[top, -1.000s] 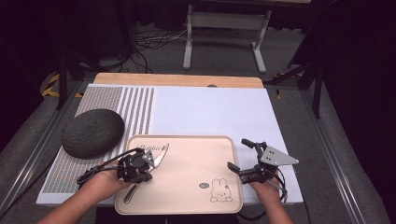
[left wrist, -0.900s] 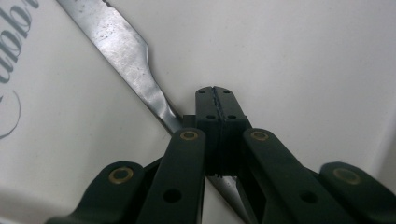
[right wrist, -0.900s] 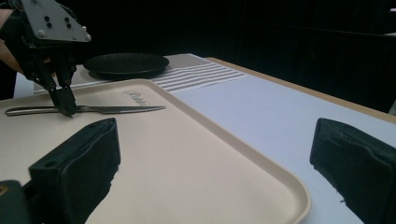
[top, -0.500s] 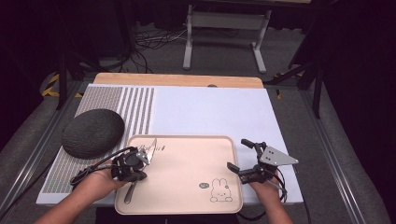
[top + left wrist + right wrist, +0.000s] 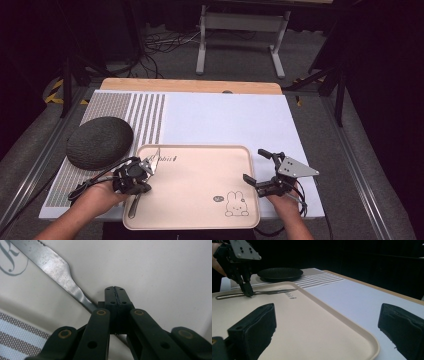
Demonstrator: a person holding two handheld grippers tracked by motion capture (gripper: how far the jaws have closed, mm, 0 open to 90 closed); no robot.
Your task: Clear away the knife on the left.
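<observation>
One table knife (image 5: 60, 272) on one beige tray (image 5: 200, 210) – left gripper (image 5: 142, 172) clenched on its handle; right gripper (image 5: 260, 167) released; rabbit print, script unreadable.

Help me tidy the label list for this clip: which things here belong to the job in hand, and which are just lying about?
In the job:
- knife, pinched at its neck
- left gripper, shut on it
- tray, under the knife

Lying about:
- dark plate, left of the tray
- striped mat
- right gripper, open, idle at the tray's right edge
</observation>
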